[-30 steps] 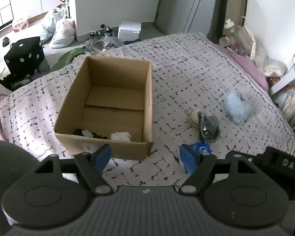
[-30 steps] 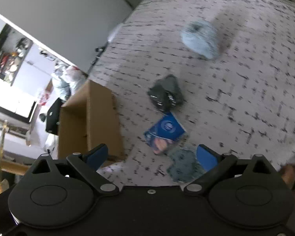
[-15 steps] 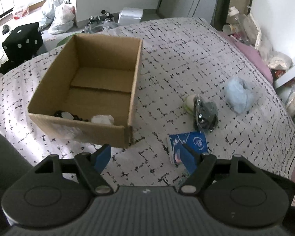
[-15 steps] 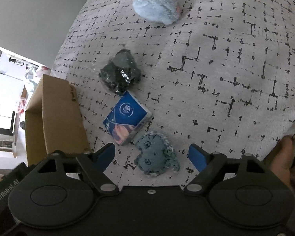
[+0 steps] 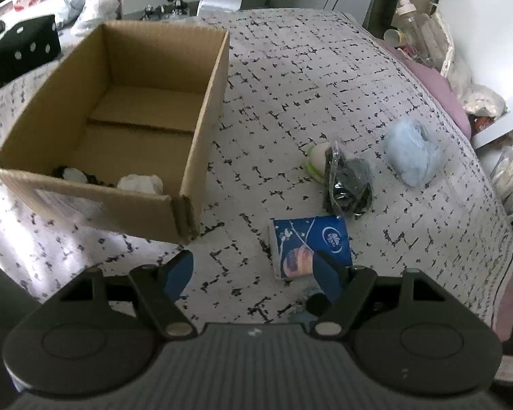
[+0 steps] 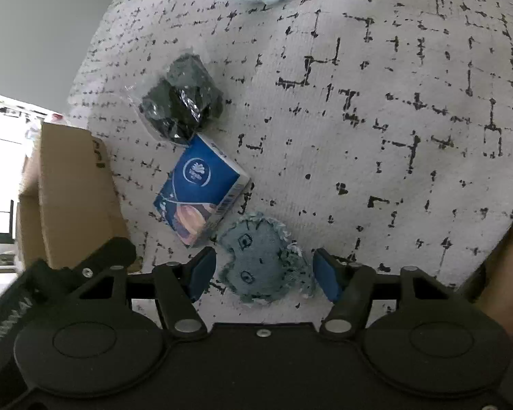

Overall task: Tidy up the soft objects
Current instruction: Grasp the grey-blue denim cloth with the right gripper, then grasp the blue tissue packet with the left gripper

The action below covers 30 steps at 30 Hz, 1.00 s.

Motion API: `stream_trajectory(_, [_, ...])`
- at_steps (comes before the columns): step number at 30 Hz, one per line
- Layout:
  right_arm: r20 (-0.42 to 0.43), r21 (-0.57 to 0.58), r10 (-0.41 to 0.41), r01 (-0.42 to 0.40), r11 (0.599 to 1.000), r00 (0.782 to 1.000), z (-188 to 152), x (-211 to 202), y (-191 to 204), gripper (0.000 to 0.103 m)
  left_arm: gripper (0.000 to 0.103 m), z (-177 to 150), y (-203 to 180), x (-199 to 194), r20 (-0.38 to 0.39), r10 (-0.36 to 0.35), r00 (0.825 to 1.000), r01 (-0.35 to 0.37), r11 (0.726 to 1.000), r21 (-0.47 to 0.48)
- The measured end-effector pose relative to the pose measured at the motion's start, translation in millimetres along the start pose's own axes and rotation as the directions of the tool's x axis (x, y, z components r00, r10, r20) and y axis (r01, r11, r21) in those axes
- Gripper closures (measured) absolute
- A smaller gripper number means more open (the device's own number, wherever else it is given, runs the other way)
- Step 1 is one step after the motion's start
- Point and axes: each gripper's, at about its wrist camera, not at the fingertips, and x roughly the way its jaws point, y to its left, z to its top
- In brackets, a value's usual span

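Right gripper (image 6: 265, 270) jaws wide, straddling grey-blue frayed soft piece (image 6: 266, 261), pads apart from it. Left gripper (image 5: 253, 273) jaws wide, empty. Landmark: blue tissue pack (image 6: 201, 189). Frayed piece touches its near corner; bagged dark item (image 6: 181, 106) just beyond; pale blue fluffy item (image 5: 412, 152) farther; cardboard box (image 5: 201, 143) to its left
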Motion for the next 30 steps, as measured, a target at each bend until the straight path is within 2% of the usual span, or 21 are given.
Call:
stream_trajectory(2, [0.023,-0.016,-0.018,0.018,1.0,1.0,-1.6,1.2,3.8,0.046,0.028,0.1,1.1,2.8,-0.006,-0.007,1.0,0.007,1.0,-0.014])
stream_trajectory(4, [0.04,-0.016,-0.02,0.021,1.0,0.999,-0.5,0.8,2.9,0.072,0.028,0.9,0.1,5.8,-0.01,-0.009,1.0,0.009,1.0,-0.019])
stream_trajectory(9, [0.063,0.034,0.008,-0.01,0.999,0.998,3.3,-2.7,-8.1,0.076,0.028,1.2,-3.8,16.5,-0.025,-0.013,1.0,0.013,1.0,-0.026])
stream_trajectory(19, [0.167,0.143,-0.049,0.025,0.989,0.985,11.3,-13.5,-26.1,0.076,0.028,2.6,-13.5,46.7,-0.085,-0.045,0.995,0.042,0.998,-0.037])
stream_trajectory(23, [0.236,0.227,-0.102,0.047,0.973,0.966,15.1,-20.2,-38.7,0.076,0.028,4.2,-18.2,57.1,-0.106,-0.05,0.993,0.047,0.998,-0.036])
stream_trajectory(30, [0.269,0.287,-0.128,0.047,0.957,0.954,17.8,-23.4,-49.6,0.076,0.028,12.3,-33.3,68.2,-0.127,-0.066,0.99,0.068,0.997,0.018])
